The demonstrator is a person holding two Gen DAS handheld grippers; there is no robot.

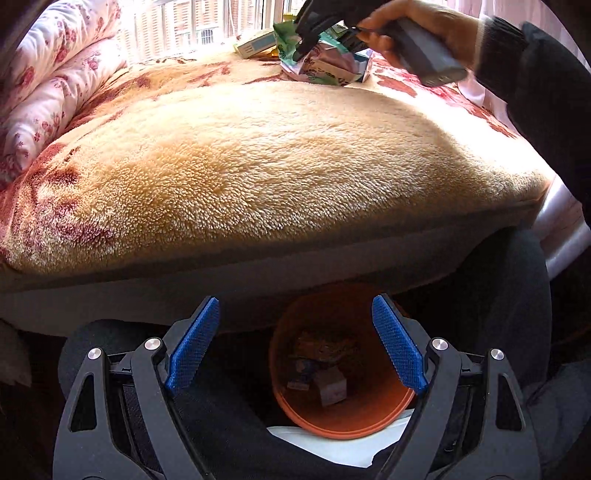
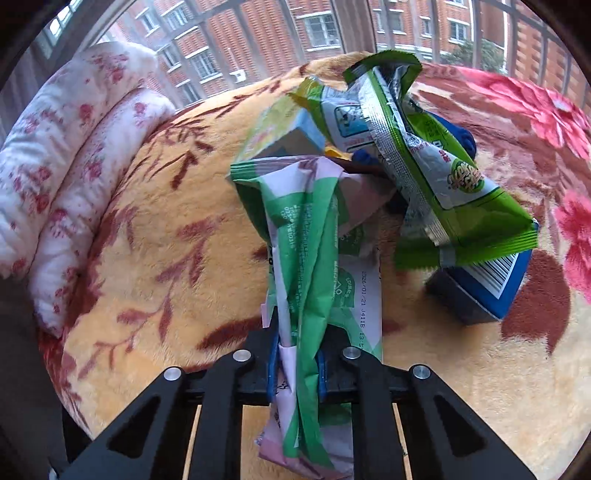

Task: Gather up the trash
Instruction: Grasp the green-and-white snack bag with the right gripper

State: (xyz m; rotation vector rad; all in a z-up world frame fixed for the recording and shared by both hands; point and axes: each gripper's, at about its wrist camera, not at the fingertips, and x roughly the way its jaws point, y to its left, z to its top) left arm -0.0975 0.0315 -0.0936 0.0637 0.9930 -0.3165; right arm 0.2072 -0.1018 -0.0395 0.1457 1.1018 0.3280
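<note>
Left gripper point(image 1: 295, 343): fingers spread, empty, poised above the orange bin point(image 1: 343, 373) beside the bed. Right gripper point(image 2: 295, 373): clamped on the pink-and-green wrapper point(image 2: 314, 236), on the blanket point(image 2: 177, 229) among remaining litter. Step judged: pickup; next, carry wrapper over the bin and release.

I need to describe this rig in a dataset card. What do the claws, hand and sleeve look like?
Left claw: black plastic linkage arms with silver round pivot bolts and blue, ridged pads. Right claw has the same black frame, silver bolts and blue pads. The bare right hand grips a grey handle, in a dark sleeve.
</note>
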